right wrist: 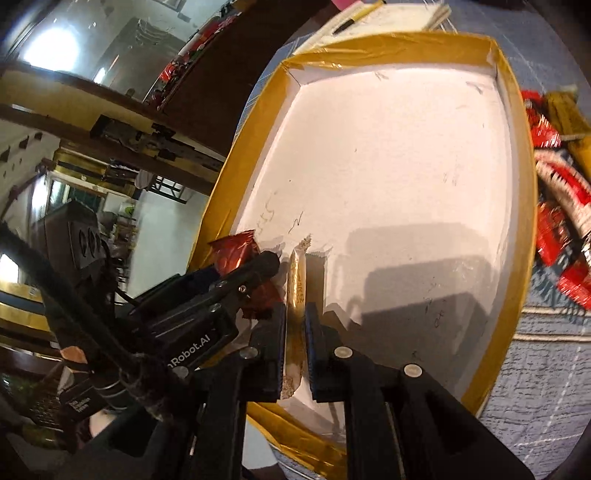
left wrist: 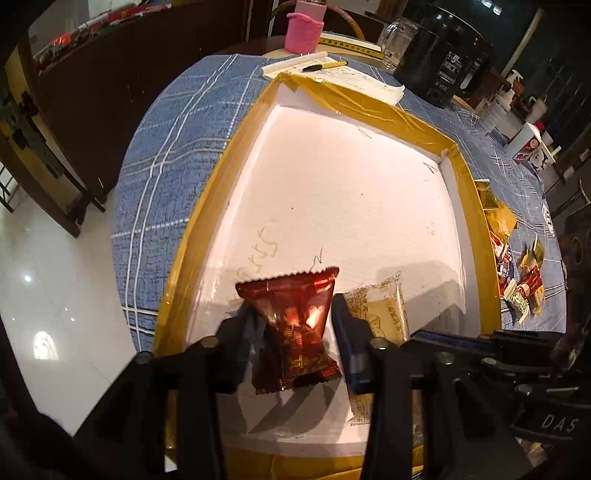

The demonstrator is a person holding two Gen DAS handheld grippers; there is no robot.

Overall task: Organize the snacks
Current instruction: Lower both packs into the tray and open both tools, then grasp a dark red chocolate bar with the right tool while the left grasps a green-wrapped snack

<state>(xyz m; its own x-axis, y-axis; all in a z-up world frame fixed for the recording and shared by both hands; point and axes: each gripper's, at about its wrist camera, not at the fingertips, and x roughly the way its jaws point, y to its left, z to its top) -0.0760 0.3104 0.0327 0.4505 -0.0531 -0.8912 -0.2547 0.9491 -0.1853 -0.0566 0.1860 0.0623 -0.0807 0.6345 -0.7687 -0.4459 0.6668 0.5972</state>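
A white foam tray (left wrist: 332, 192) with yellow-taped rims lies on the blue plaid tablecloth; it also shows in the right wrist view (right wrist: 406, 166). My left gripper (left wrist: 295, 314) is shut on a dark red snack packet (left wrist: 295, 317) and holds it over the tray's near left part. That packet shows in the right wrist view (right wrist: 236, 247) too. My right gripper (right wrist: 295, 325) is shut on a pale gold snack packet (right wrist: 297, 288), held edge-on just right of the left gripper. The gold packet shows in the left wrist view (left wrist: 384, 310).
Several loose red and gold snack packets (right wrist: 557, 206) lie on the cloth right of the tray, also in the left wrist view (left wrist: 517, 273). Behind the tray are papers with a pen (left wrist: 325, 66), a pink knitted cup (left wrist: 303, 31), a glass mug (left wrist: 399, 40) and a black cooker (left wrist: 447, 51).
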